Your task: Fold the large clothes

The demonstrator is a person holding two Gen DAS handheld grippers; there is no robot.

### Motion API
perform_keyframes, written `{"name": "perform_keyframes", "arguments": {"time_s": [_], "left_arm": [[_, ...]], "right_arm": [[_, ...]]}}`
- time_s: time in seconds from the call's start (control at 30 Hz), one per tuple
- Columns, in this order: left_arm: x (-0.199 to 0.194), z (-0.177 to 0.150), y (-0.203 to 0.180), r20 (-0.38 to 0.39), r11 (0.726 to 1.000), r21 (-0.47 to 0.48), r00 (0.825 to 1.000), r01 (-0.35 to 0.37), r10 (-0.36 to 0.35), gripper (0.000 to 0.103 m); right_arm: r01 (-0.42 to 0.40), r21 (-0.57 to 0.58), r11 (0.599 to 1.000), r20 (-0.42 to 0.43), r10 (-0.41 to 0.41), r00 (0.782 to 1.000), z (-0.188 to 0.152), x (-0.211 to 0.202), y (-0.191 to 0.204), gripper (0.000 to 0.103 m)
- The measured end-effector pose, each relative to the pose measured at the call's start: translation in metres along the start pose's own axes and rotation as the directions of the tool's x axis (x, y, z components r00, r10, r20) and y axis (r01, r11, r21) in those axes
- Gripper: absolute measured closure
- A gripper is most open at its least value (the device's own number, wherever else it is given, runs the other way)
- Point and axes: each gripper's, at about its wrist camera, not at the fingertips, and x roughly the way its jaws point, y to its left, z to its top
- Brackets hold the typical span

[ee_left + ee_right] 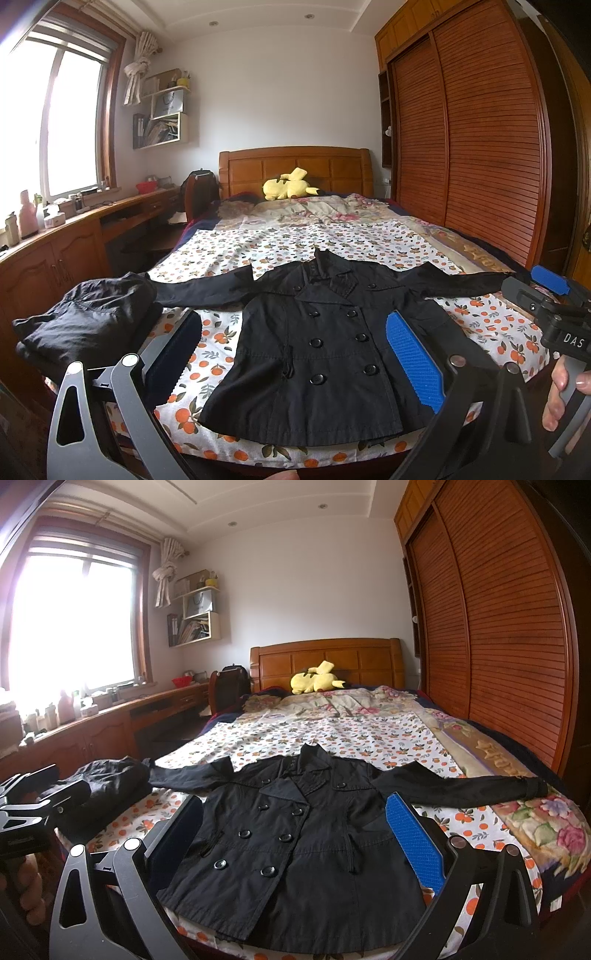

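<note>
Left gripper fingers stand apart, empty, above the coat; right gripper likewise apart and empty; the coat lies flat, buttoned, face up on the bed, sleeves spread wide; a folded dark garment sits at its left; folding looks not yet begun; next likely calls for gripping a sleeve; "DAS" reads on the right gripper's body.
</note>
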Motion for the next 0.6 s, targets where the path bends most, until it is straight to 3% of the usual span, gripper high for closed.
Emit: {"name": "perform_keyframes", "arguments": {"time_s": [0.6], "left_arm": [[-0.0012,-0.0055,-0.0041,-0.001,1.0,0.0,1.0,0.001,-0.001,0.002]], "right_arm": [[-0.001,0.0,1.0,0.0,0.001,1.0,0.0005,-0.0003,-0.0009,0.007]]}}
